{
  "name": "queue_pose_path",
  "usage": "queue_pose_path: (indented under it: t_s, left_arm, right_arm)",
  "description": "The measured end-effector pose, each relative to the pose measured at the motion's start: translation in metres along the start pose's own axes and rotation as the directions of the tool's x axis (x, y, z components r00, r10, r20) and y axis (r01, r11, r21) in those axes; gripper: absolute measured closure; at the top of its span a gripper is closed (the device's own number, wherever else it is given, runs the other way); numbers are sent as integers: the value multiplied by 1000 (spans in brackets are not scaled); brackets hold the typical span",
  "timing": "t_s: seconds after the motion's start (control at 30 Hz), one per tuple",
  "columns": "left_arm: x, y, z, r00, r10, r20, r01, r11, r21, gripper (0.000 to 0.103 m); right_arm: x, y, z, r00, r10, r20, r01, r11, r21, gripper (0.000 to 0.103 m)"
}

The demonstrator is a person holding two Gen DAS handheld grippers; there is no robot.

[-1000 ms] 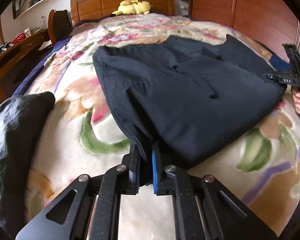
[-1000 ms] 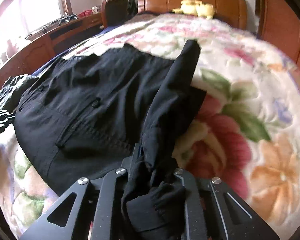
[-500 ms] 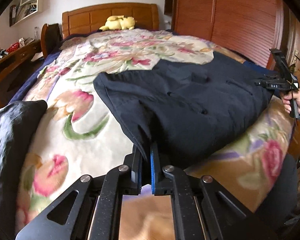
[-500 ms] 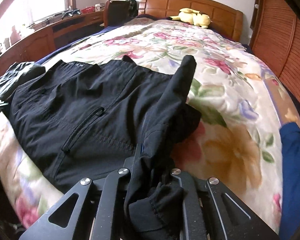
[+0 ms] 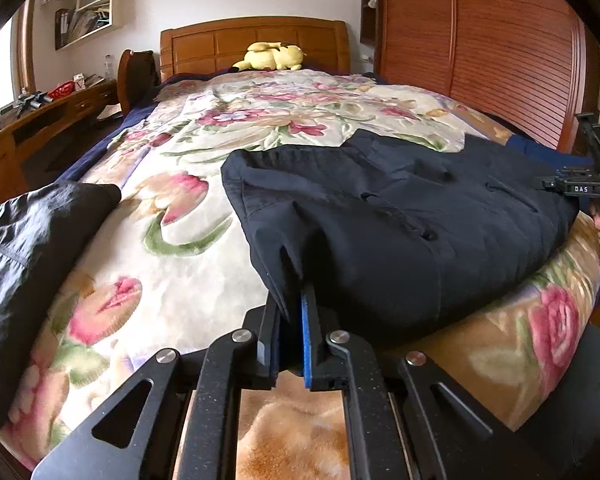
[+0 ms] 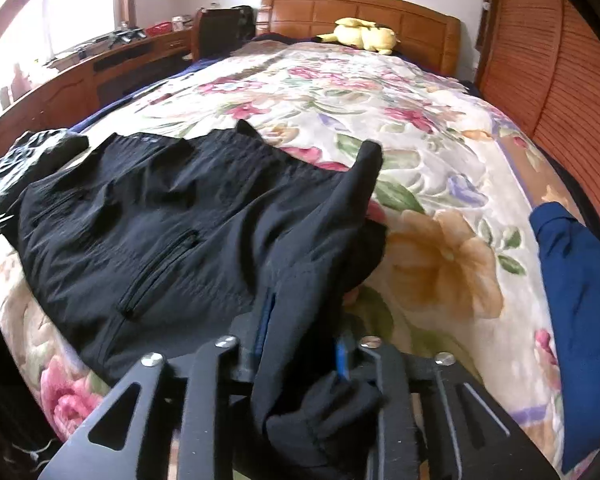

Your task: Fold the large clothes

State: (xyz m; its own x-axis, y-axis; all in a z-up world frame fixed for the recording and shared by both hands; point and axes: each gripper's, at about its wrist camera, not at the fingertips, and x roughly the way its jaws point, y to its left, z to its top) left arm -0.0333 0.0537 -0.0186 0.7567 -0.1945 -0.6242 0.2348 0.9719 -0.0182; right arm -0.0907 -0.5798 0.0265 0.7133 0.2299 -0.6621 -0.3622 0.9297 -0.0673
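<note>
The dark jacket [image 5: 400, 232] lies spread across the foot of the bed [image 5: 172, 264] on its floral blanket; the left gripper [image 5: 290, 320] is clenched on the jacket's near hem; the right gripper [image 6: 300, 344] has its jaws opening, a bunched sleeve (cuff drooping over the frame) lying loose between them; another dark garment [image 5: 24, 256] rests at the bed's left edge.

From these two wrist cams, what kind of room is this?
A bedroom in a home, most likely. A bed with a wooden headboard and floral blanket fills both views, a yellow plush toy lies at its head, and a wooden desk stands alongside. A dark garment lies spread on the blanket.
</note>
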Motion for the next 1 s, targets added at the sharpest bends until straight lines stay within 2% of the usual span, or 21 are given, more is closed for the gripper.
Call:
queue_pose_path:
  t_s: [0.17, 0.4, 0.67, 0.77, 0.93, 0.97, 1.0]
  left_arm:
    - [4, 0, -10, 1000, 6, 25, -5, 1000, -10, 88]
    - [7, 8, -17, 999, 1, 55, 0, 1000, -30, 65]
    - [3, 13, -22, 997, -26, 69, 29, 999, -34, 63]
    - [4, 12, -23, 997, -26, 71, 28, 999, -27, 62]
    - [1, 10, -23, 997, -18, 81, 20, 1000, -22, 62]
    - [0, 10, -23, 996, -16, 84, 18, 1000, -21, 62]
    - [0, 10, -23, 996, -15, 86, 17, 1000, -21, 62]
  right_arm:
    - [0, -3, 8, 999, -39, 21, 38, 998, 42, 60]
    - [21, -4, 24, 998, -67, 9, 66, 995, 70, 58]
    - [64, -21, 53, 990, -121, -73, 128, 986, 104, 58]
    - [80, -23, 63, 987, -106, -122, 118, 989, 94, 58]
    - [100, -28, 68, 980, -30, -198, 49, 995, 91, 59]
    - [102, -28, 68, 978, -27, -205, 45, 996, 83, 60]
    - [103, -28, 68, 979, -17, -205, 33, 997, 75, 74]
